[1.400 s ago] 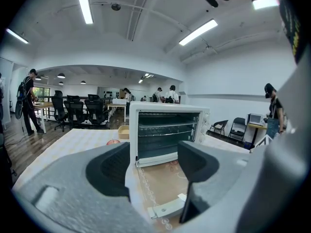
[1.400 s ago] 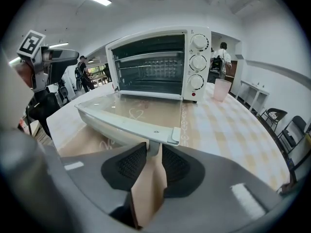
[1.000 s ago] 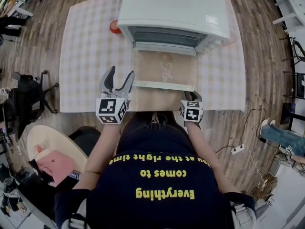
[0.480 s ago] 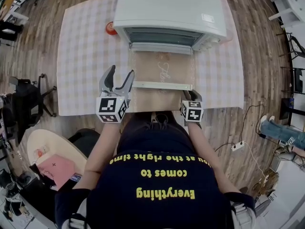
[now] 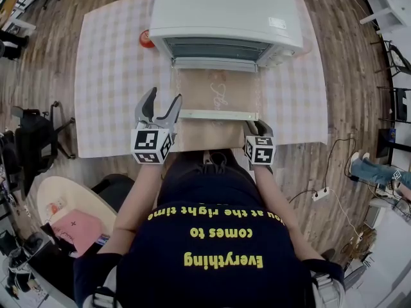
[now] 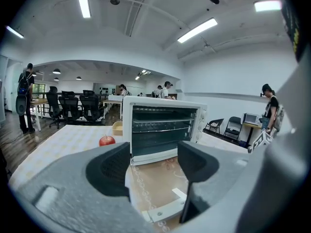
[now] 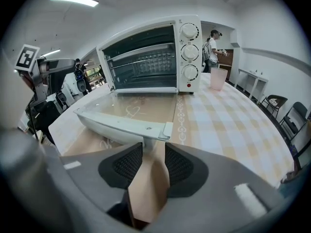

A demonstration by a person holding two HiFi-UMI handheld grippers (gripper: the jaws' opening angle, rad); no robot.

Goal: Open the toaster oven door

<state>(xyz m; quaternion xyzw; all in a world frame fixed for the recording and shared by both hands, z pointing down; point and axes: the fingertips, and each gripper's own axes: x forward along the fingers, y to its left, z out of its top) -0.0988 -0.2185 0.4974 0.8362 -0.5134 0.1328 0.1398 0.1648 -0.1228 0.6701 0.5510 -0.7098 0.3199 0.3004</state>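
The white toaster oven (image 5: 225, 11) stands at the table's far side, and its glass door (image 5: 218, 92) lies folded down flat toward me. The door's pale handle bar (image 5: 218, 115) runs along its near edge. My right gripper (image 5: 258, 128) sits at the bar's right end. In the right gripper view its jaws (image 7: 154, 161) are opening, and the handle's end bracket (image 7: 148, 139) sits just at their tips, with the pads off it. My left gripper (image 5: 164, 96) hovers open and empty by the bar's left end, and the door (image 6: 160, 178) shows between its fingers (image 6: 109, 169).
A red apple (image 5: 146, 38) lies left of the oven, also seen in the left gripper view (image 6: 107, 141). A pink cup (image 7: 218, 78) stands right of the oven. The checked tablecloth (image 5: 115, 88) covers the table, with its near edge against my body. Chairs and people stand beyond.
The head view has shifted a little. The door stays flat and both grippers stay at the handle's ends.
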